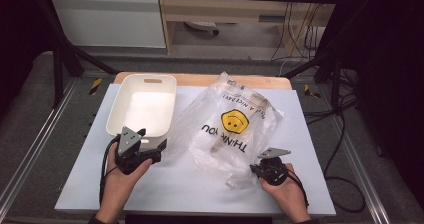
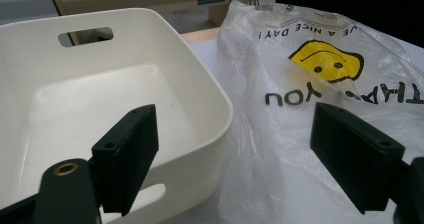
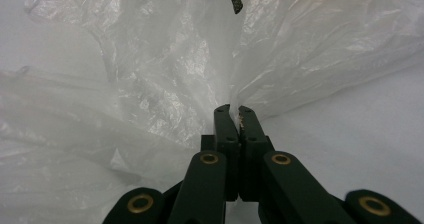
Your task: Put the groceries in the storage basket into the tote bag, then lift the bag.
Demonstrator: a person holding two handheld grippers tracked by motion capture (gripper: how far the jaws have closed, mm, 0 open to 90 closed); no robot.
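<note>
Crinkled clear plastic bag (image 1: 232, 129) with yellow smiley face, on white table (image 1: 165, 189) beside cream tub (image 1: 142, 104). Right gripper (image 3: 234, 115) clamped on bag's edge; left gripper (image 2: 232, 149) spread wide, empty.

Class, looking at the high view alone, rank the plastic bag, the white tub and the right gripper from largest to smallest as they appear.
1. plastic bag, spread widest over the table.
2. white tub, somewhat smaller in outline.
3. right gripper, by far the smallest, shut on the bag's near edge.
</note>
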